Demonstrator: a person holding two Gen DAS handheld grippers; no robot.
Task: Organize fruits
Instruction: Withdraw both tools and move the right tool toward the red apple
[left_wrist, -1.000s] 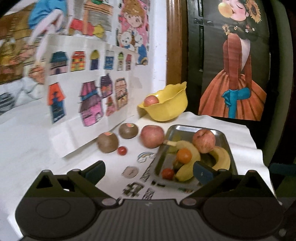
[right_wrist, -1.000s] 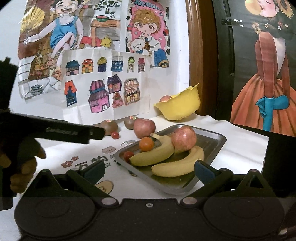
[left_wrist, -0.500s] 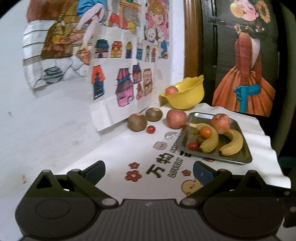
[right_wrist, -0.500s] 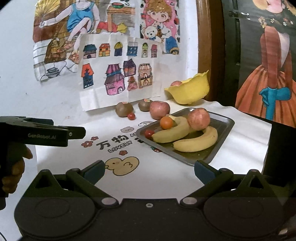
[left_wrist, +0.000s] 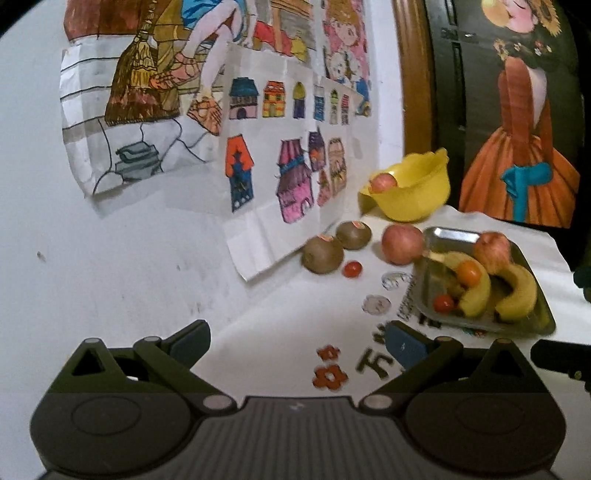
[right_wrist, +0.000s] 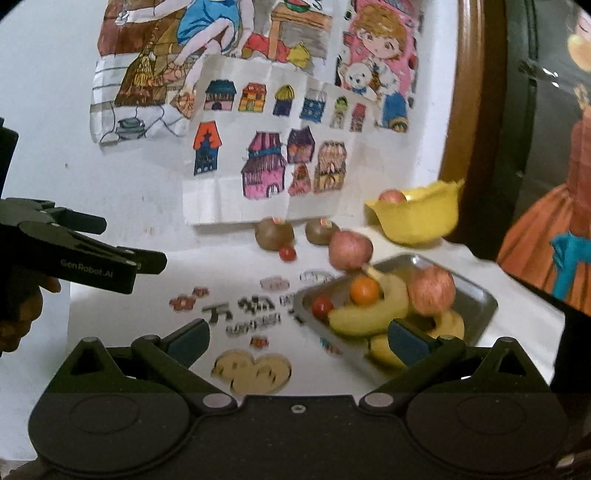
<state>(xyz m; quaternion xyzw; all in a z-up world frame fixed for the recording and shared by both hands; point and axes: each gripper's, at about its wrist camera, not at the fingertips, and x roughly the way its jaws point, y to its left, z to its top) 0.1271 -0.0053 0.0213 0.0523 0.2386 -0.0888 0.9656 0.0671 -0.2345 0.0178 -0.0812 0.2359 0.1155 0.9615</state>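
A metal tray (left_wrist: 443, 236) (right_wrist: 480, 299) holds two bananas (left_wrist: 517, 295), an apple (left_wrist: 493, 247), an orange (left_wrist: 468, 272) and a cherry tomato (left_wrist: 443, 302). Beside it on the cloth lie a red apple (left_wrist: 402, 244) (right_wrist: 349, 249), two kiwis (left_wrist: 322, 255) (left_wrist: 354, 235) and a small tomato (left_wrist: 351, 268). A yellow bowl (left_wrist: 413, 195) (right_wrist: 421, 218) with one apple stands at the back. My left gripper (left_wrist: 295, 341) hangs open and empty, well short of the fruit. My right gripper (right_wrist: 297, 338) is open too, just before the tray.
Coloured drawings (left_wrist: 280, 162) hang on the white wall to the left. A dark door with a painted figure (left_wrist: 517, 147) rises behind the table. A hand (right_wrist: 18, 314) holds the left gripper at the left of the right wrist view. The white cloth has printed letters.
Both grippers first pulled back from the fruit; now each has moved a little closer again. The fruit has not moved.
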